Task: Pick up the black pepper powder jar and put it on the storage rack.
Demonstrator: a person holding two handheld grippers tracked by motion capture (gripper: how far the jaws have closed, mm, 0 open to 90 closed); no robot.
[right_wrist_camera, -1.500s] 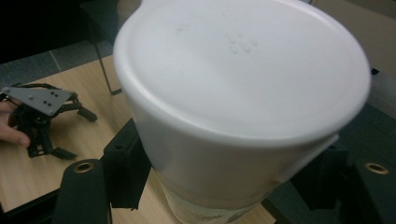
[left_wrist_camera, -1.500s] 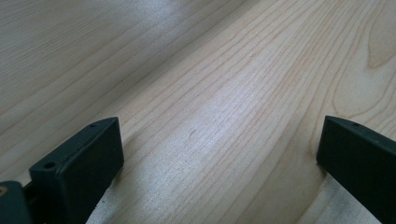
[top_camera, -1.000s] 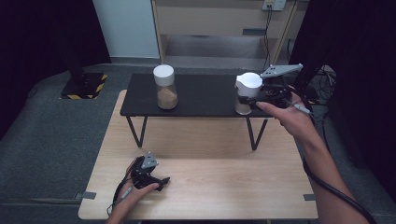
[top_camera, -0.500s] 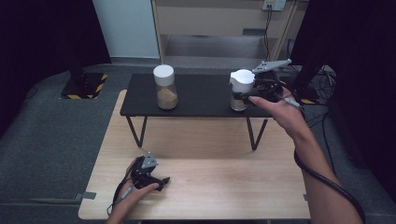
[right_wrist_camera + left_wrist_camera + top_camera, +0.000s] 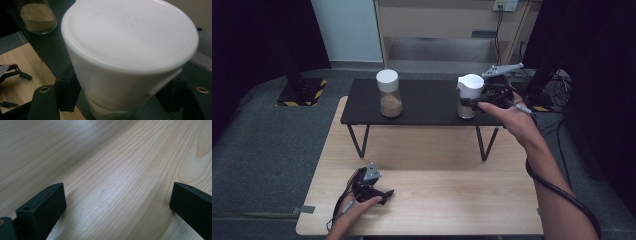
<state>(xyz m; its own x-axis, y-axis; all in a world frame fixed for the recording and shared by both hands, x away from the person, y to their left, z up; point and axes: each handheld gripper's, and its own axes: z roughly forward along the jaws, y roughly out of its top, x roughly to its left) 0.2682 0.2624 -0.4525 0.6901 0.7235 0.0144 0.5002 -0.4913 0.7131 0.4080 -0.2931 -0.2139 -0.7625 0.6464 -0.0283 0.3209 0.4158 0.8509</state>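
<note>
Right gripper (image 5: 468,102) clamps the white-lidded jar (image 5: 469,95) just under its lid, upright on the black shelf (image 5: 422,107); likely for carrying. Left gripper (image 5: 379,194) rests on the wooden table (image 5: 452,200), jaws apart, empty.

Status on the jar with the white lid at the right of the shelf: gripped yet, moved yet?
Done: the right gripper is shut on the right jar, just under its white lid. In hand: that jar, at the black shelf. Left: wherever it goes next; the left gripper rests open on the wooden table.
</note>
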